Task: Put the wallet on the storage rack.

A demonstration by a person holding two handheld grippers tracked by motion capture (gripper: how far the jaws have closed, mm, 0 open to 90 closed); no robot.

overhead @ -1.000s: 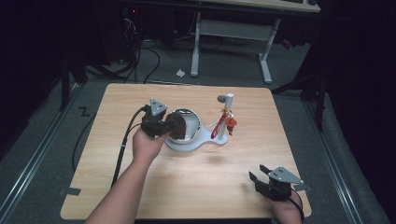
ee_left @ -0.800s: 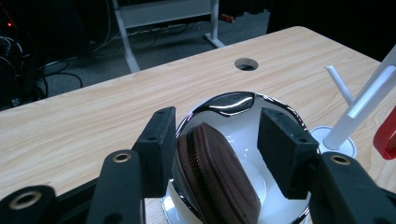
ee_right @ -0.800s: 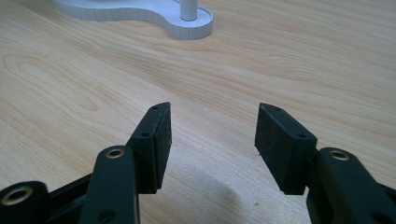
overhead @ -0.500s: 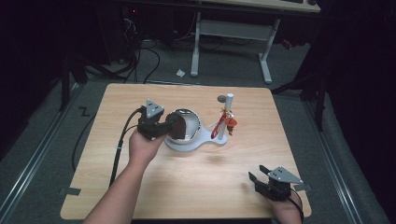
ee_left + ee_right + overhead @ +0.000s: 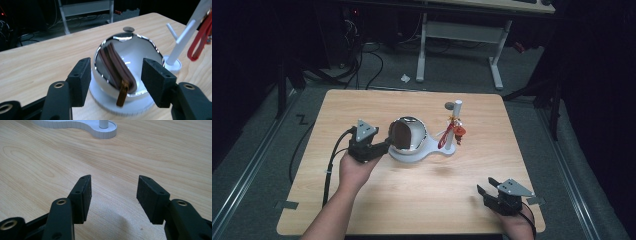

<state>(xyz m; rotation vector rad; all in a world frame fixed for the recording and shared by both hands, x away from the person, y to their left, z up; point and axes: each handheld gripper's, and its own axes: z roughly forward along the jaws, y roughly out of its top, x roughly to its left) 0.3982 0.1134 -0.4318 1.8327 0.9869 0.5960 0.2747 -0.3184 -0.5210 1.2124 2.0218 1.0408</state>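
Nearest me, at the table's front right corner, my right gripper (image 5: 492,192) rests low over bare wood, its jaws spread wide with nothing between them; ahead of it I can just see the rim of the white base (image 5: 75,126).

Farther out on my left, my left gripper (image 5: 384,146) sits just beside the shiny metal bowl (image 5: 408,134), which lies tipped on its side on that base near the middle of the table, its mouth turned toward me. Those jaws are also wide apart, 1 on each side of the bowl's mouth, and I judge they touch nothing yet. Inside the bowl lies a brown strap (image 5: 115,66) with a brass-coloured buckle (image 5: 122,93) hanging out over the lip.

I expect the strap to be light, limp and easy to pinch, while the polished bowl looks slick and likely to roll. I would take the strap near the buckle, where it clears the rim.

Beyond stands a white post (image 5: 456,120) with red loops (image 5: 446,136) hanging.
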